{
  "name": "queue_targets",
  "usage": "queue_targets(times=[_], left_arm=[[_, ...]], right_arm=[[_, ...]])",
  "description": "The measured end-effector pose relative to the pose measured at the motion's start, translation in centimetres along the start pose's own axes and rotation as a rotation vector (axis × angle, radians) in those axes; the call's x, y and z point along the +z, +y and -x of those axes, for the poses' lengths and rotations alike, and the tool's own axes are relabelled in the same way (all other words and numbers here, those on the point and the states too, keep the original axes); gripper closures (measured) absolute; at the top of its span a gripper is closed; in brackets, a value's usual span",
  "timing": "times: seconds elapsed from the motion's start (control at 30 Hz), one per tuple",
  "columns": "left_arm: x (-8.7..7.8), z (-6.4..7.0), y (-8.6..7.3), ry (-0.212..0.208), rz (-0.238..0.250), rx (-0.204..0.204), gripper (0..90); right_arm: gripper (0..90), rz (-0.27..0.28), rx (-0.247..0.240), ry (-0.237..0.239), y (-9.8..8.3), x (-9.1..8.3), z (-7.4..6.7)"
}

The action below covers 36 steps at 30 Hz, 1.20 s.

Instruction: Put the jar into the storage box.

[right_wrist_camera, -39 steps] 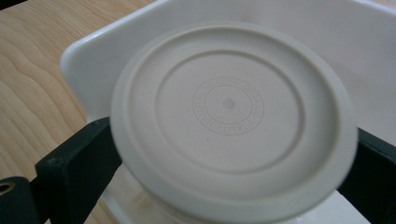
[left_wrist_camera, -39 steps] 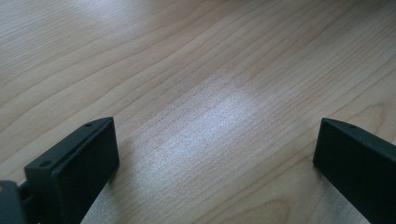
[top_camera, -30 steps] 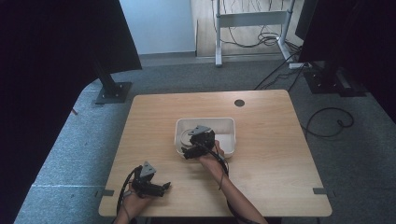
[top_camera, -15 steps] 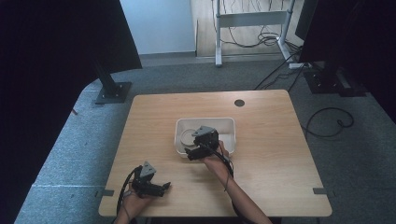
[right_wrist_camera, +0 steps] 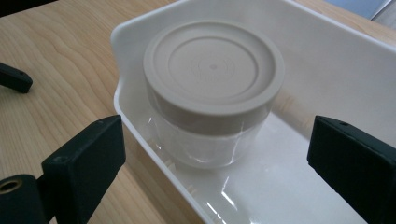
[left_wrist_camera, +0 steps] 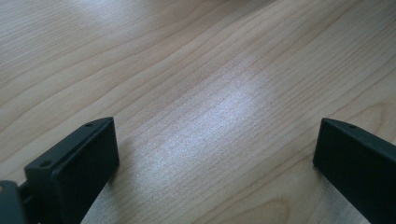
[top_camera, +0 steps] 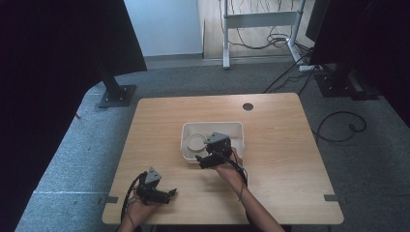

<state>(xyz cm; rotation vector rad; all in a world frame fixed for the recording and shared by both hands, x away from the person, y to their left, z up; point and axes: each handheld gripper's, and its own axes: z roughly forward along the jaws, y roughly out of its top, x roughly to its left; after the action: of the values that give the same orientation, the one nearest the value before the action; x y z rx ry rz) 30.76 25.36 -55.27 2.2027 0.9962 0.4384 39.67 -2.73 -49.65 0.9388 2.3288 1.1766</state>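
At the near edge of the white tray, the right hand-held gripper has its jaws spread wide with nothing between them, looking straight at a clear jar with a beige lid that stands upright in the tray's left end. Over the last second this hand-held gripper has drawn back a little from above the tray toward the person, so the jar, which was hidden beneath it, now shows clearly in the high view. That reads as a release and withdrawal (the jar looks set down and left standing), though a fresh approach to pick it up cannot be ruled out from the open jaws alone. Either way, the jar rests in the tray, free of any grip, close to the tray's near wall. Farther out, the left hand-held gripper sits low over the bench near its front left corner, jaws also apart and empty, and it has not moved in that time; below it lies bare wood.
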Motion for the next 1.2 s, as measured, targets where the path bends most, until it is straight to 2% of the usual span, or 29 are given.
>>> queue_targets(times=[0.33,1.2], left_arm=[[0.0,0.0,0.0,0.000,0.000,-0.001,0.1],[0.0,0.0,0.0,0.000,0.000,0.000,0.0]], right_arm=[[4.5,0.005,-0.022,0.008,-0.9,-1.1,0.2],[4.5,0.023,-0.016,0.024,-3.0,-3.5,0.4]])
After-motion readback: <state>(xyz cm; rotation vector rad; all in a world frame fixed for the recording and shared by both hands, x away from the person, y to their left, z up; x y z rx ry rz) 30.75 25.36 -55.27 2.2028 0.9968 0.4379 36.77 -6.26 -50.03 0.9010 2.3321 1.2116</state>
